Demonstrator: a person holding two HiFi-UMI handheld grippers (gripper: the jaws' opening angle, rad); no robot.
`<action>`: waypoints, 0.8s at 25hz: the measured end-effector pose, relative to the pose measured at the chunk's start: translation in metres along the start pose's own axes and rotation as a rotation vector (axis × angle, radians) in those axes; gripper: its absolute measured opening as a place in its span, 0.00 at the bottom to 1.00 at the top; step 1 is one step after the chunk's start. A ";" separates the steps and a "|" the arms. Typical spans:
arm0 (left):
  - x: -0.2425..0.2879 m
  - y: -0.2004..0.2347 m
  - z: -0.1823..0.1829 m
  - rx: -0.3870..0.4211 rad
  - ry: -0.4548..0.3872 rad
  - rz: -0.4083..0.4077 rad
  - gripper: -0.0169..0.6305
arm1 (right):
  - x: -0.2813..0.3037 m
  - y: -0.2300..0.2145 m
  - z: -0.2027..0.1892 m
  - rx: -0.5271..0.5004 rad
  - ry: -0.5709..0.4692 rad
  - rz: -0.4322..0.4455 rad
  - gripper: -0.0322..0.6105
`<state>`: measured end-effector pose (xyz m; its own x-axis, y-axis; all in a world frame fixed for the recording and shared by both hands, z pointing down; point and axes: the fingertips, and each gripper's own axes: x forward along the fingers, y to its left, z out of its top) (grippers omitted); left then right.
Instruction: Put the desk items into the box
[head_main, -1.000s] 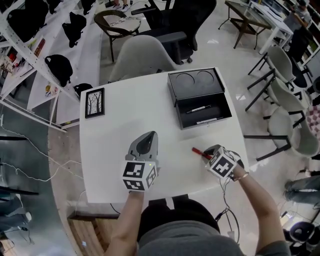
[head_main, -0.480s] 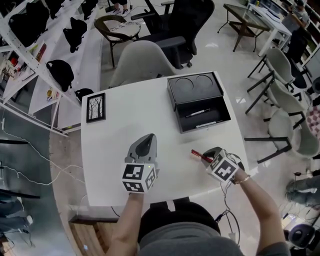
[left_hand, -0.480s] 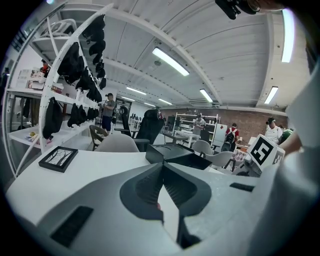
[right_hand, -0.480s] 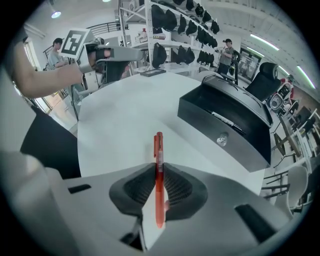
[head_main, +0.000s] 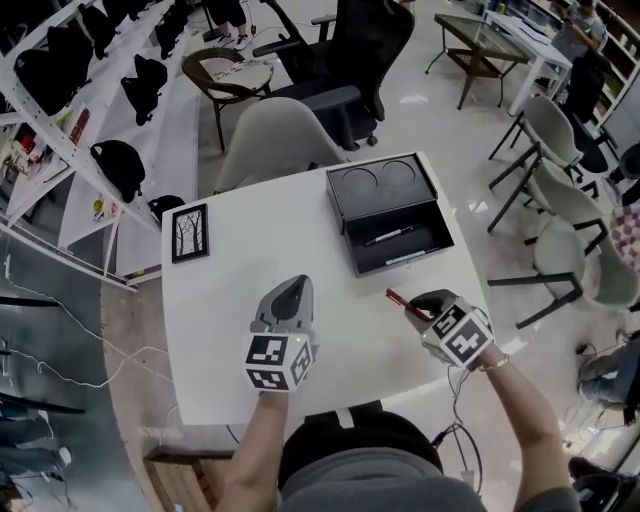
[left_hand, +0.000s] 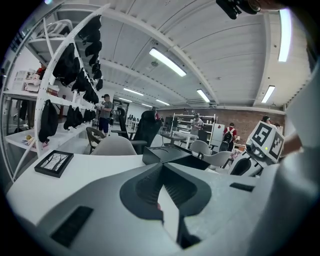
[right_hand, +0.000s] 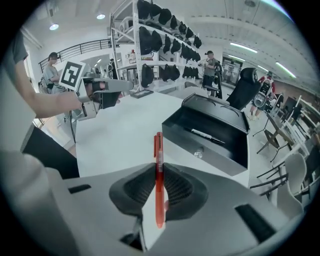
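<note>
Right claw (head_main: 415, 306): clenched on a red pen (head_main: 397, 299), held above the bench (head_main: 250, 250) near its 4 o'clock corner; the pen sticks out toward 10 o'clock.
Left claw (head_main: 288, 291): clamped together with nothing in it, over the bench at 6 o'clock, aimed at 12.
Box (head_main: 385, 197): open, at the bench's 1 o'clock corner, with two pens (head_main: 388, 236) lying in its tray.
Picture frame (head_main: 190, 232): flat at 10 o'clock.
</note>
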<state>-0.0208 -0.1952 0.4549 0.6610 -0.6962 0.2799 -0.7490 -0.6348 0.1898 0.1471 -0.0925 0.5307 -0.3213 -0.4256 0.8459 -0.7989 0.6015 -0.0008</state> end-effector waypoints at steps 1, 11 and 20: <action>0.001 -0.002 0.001 0.002 -0.002 -0.003 0.03 | -0.003 -0.003 0.002 0.009 -0.014 -0.008 0.13; 0.012 -0.017 0.009 0.035 -0.006 -0.028 0.03 | -0.032 -0.028 0.016 0.048 -0.112 -0.064 0.13; 0.018 -0.032 0.014 0.041 -0.020 -0.010 0.03 | -0.058 -0.056 0.035 -0.008 -0.166 -0.085 0.13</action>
<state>0.0152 -0.1923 0.4405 0.6695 -0.6960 0.2594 -0.7402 -0.6546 0.1539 0.1932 -0.1250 0.4632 -0.3325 -0.5806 0.7432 -0.8228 0.5638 0.0723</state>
